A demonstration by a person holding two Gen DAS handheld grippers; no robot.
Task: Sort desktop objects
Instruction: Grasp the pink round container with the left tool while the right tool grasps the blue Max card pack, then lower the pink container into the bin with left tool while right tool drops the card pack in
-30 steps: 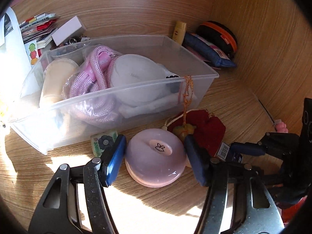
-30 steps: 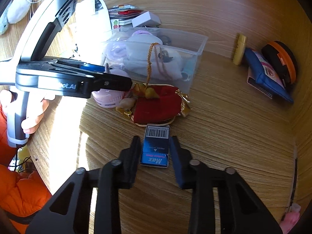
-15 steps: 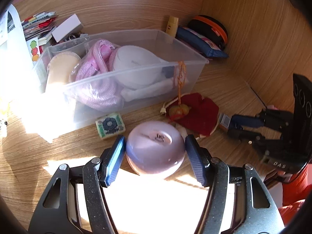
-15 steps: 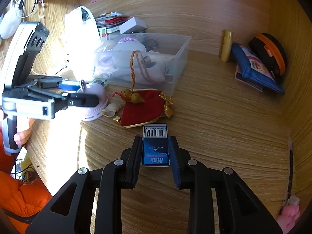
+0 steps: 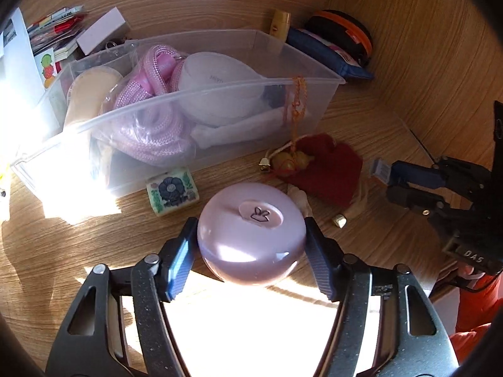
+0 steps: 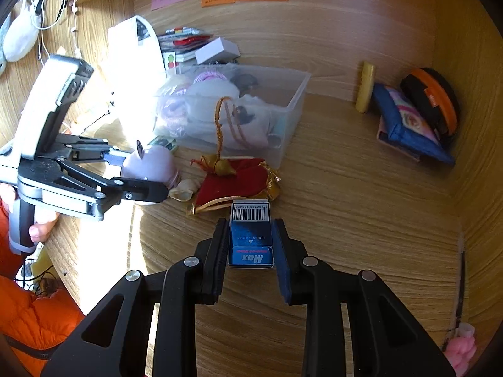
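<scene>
left gripper [image 5: 251,248] clamped on the round lilac case [image 5: 251,235], lifted just in front of the clear bin [image 5: 301,78]. slick dome could squirt out. right gripper [image 6: 250,245] pinching the blue staple box [image 6: 250,235], right of bin beside the red pouch [image 6: 239,180]; could snag its cord.

The left gripper [image 5: 250,251] has black arms, silver screws and blue pads; behind it, the person wears an orange puffy sleeve [image 6: 31,314].
</scene>
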